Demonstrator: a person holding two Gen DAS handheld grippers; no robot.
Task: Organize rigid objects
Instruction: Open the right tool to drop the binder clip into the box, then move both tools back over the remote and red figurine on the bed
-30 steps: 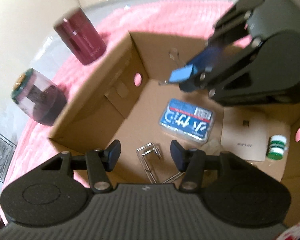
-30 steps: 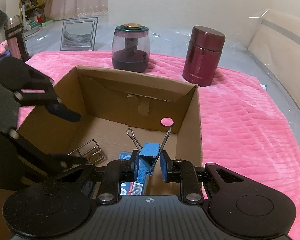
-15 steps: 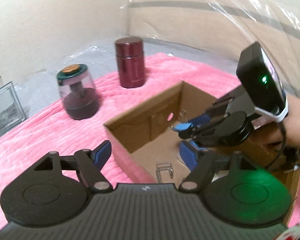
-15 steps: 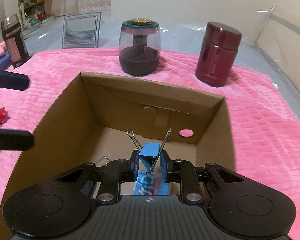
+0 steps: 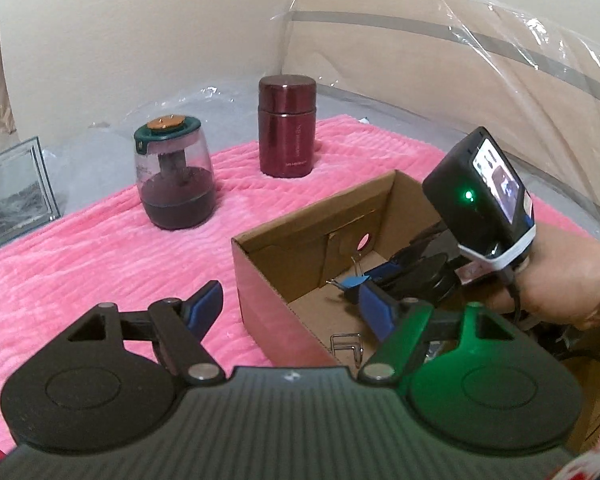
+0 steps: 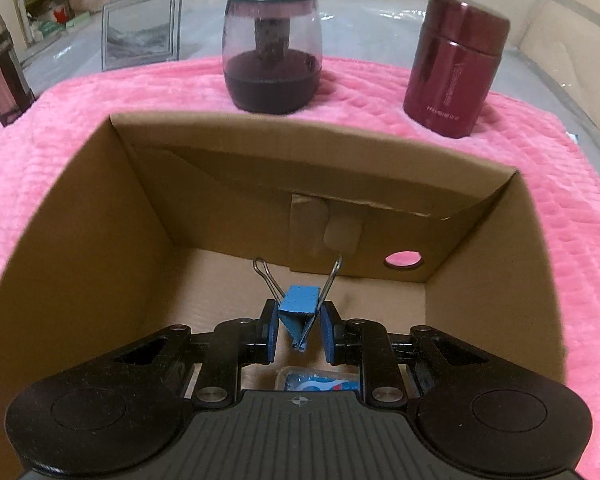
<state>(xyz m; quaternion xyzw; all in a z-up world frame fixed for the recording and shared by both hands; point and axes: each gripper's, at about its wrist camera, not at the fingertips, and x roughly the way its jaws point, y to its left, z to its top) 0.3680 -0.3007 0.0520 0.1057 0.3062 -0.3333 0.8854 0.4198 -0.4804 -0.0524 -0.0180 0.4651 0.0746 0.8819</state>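
Since a second ago: our left gripper (image 5: 290,306) has backed out of the cardboard box (image 6: 220,216) and risen, its jaws spread wider; our right gripper (image 6: 299,336) has sunk lower between the box walls.

Item 1, right gripper: narrow, pads clamped on the blue binder clip (image 6: 300,308), lower centre of the right wrist frame. The clip's folded edge points back toward the camera and its two wire handles splay forward and up, so its long axis runs along the fingers.

Item 2, box floor: bare cardboard lies directly below and ahead of the clip, which hangs above it, not yet touching. A blue-and-white packet (image 6: 320,384) lies under the gripper at the bottom edge.

Item 3, left gripper: wide, nothing between its fingers, astride the near box wall in the lower centre of the left wrist frame; a wire clip (image 5: 346,346) lies on the floor there.

Item 4, beyond the box on the pink blanket (image 6: 100,92): clear grinder jar (image 6: 274,48) upper centre, maroon flask (image 6: 456,64) upper right.

We judge the right hand nearer; release should need only a short descent.
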